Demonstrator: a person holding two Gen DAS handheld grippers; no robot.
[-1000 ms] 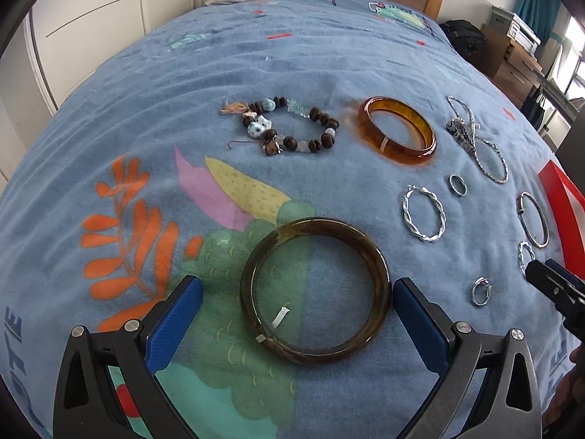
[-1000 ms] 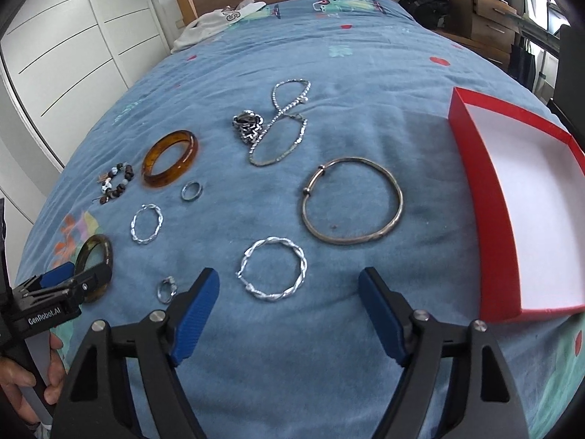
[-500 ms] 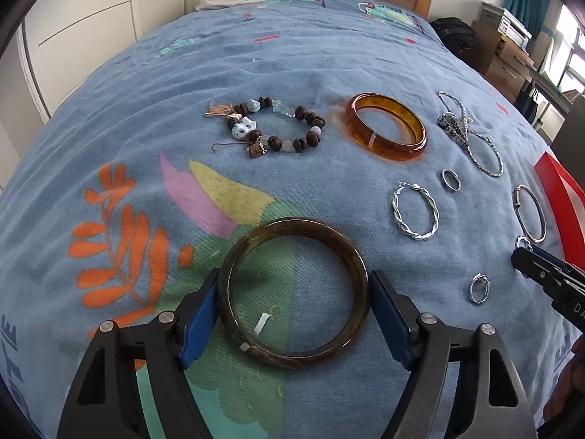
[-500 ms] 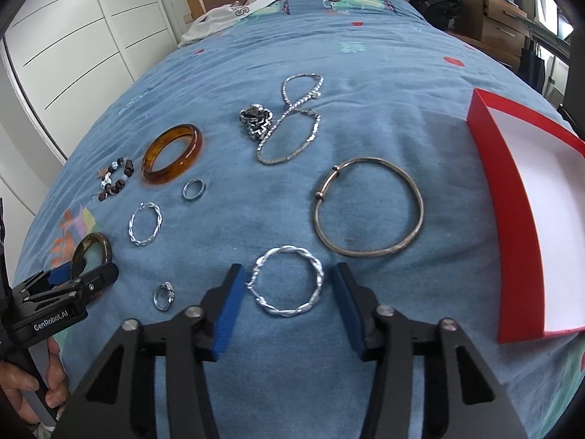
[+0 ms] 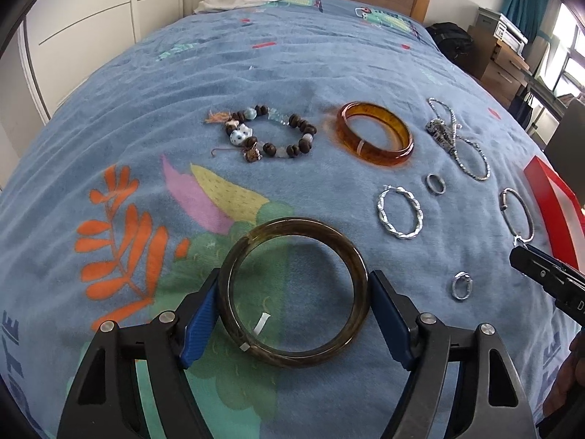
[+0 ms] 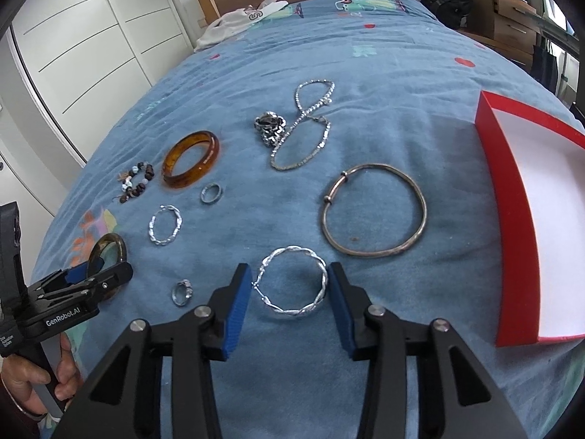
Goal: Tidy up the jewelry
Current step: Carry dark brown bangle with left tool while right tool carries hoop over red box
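My left gripper [image 5: 292,320] is shut on a dark olive bangle [image 5: 252,248], its blue pads touching both sides. It also shows at the left of the right wrist view [image 6: 98,274]. My right gripper [image 6: 290,298] is shut on a twisted silver hoop [image 6: 318,261] lying on the blue bedspread. A red box [image 6: 512,226] with a white inside stands to the right. An amber bangle [image 6: 190,159], a bead bracelet [image 5: 267,133], a thin metal bangle [image 6: 376,252], a second twisted hoop [image 6: 164,225], rings and a chain necklace [image 6: 303,135] lie around.
A plain ring [image 6: 211,193] and a small stone ring [image 6: 181,292] lie between the grippers. White clothing [image 6: 241,18] lies at the headboard. Wardrobe doors stand left; drawers and a black bag [image 6: 446,0] stand right of the bed.
Both grippers went from wide open to closed: the left onto the dark bangle, the right onto the twisted silver hoop. Both moved slightly forward over their items.
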